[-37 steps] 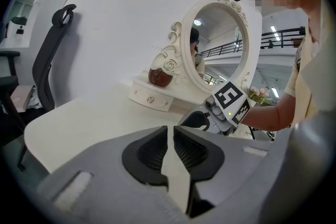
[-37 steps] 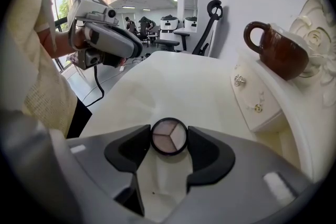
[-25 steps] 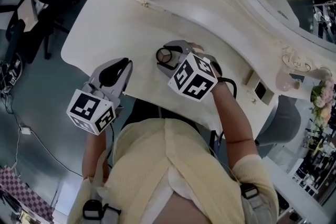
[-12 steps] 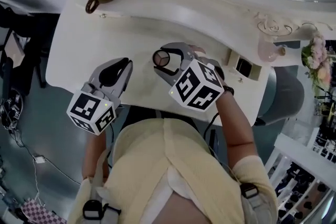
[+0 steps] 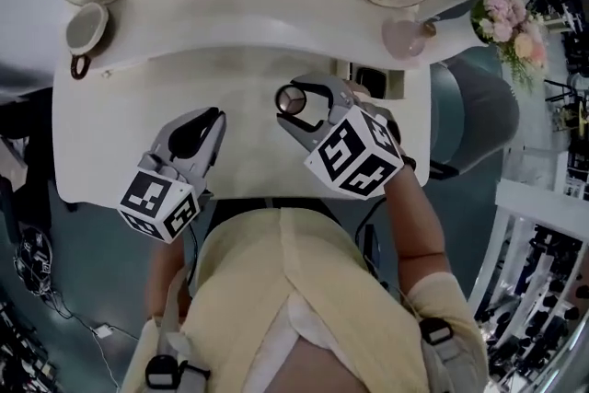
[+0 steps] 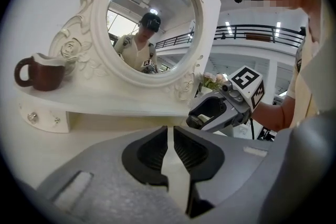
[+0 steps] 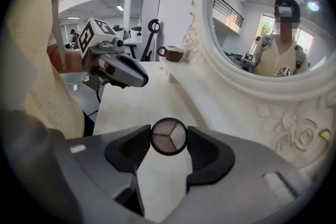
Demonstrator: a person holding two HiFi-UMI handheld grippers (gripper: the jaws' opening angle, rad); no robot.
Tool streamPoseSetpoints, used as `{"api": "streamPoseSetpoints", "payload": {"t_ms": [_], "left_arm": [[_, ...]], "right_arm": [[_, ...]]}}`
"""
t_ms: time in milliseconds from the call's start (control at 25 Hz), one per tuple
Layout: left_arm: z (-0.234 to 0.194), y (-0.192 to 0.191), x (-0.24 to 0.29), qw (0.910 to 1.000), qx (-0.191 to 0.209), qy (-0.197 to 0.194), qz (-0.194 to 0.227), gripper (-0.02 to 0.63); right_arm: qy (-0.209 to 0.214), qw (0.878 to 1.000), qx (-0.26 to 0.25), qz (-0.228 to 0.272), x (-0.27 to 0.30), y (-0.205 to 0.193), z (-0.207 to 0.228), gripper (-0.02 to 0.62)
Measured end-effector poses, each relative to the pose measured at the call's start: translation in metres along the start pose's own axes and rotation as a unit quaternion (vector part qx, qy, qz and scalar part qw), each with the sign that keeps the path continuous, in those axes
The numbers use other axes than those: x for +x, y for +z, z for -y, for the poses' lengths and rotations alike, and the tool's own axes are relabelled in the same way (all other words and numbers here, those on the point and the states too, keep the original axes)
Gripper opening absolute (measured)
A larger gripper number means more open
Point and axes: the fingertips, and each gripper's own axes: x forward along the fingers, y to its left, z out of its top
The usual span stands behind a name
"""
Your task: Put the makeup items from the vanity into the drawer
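A round eyeshadow compact [image 5: 293, 98] with three shades sits between the pads of my right gripper [image 5: 296, 98], which is shut on it above the white vanity top [image 5: 129, 115]. The right gripper view shows the compact [image 7: 168, 136] pinched at the tips of the jaws. My left gripper [image 5: 214, 117] hovers over the front of the tabletop to the left, jaws together and empty. In the left gripper view its tips [image 6: 170, 131] leave only a thin slit, and the right gripper [image 6: 207, 114] shows beyond them.
A brown mug [image 5: 86, 28] stands on the raised shelf at the left, under the oval mirror [image 6: 152, 18]. A pink heart-shaped object [image 5: 405, 38] and flowers [image 5: 506, 18] are at the right. A grey chair [image 5: 474, 115] stands beside the vanity.
The head view has swung, so the vanity now lies square across the picture. Both grippers moved with it over the tabletop. The compact stays in the right jaws.
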Motion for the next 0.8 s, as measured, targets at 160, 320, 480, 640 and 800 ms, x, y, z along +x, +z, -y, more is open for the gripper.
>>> {"api": "streamPoseSetpoints", "payload": {"t_ms": [160, 320, 480, 640, 800], "left_arm": [[0.026, 0.002, 0.026, 0.9995, 0.010, -0.030, -0.009, 0.038], [0.049, 0.001, 0.049, 0.9980, 0.018, -0.058, -0.019, 0.038], [0.069, 0.005, 0.068, 0.9958, 0.031, -0.083, -0.023, 0.037], [0.084, 0.006, 0.080, 0.9939, 0.035, -0.102, -0.024, 0.037], [0.092, 0.003, 0.089, 0.9925, 0.033, -0.114, -0.030, 0.037]], "right_arm": [[-0.039, 0.999, 0.033, -0.010, -0.028, -0.034, 0.025, 0.222], [-0.073, 0.995, 0.063, -0.016, -0.052, -0.061, 0.044, 0.222], [-0.099, 0.990, 0.095, -0.022, -0.068, -0.085, 0.062, 0.222], [-0.120, 0.985, 0.121, -0.024, -0.079, -0.103, 0.080, 0.222], [-0.138, 0.978, 0.151, -0.035, -0.084, -0.123, 0.095, 0.222]]}}
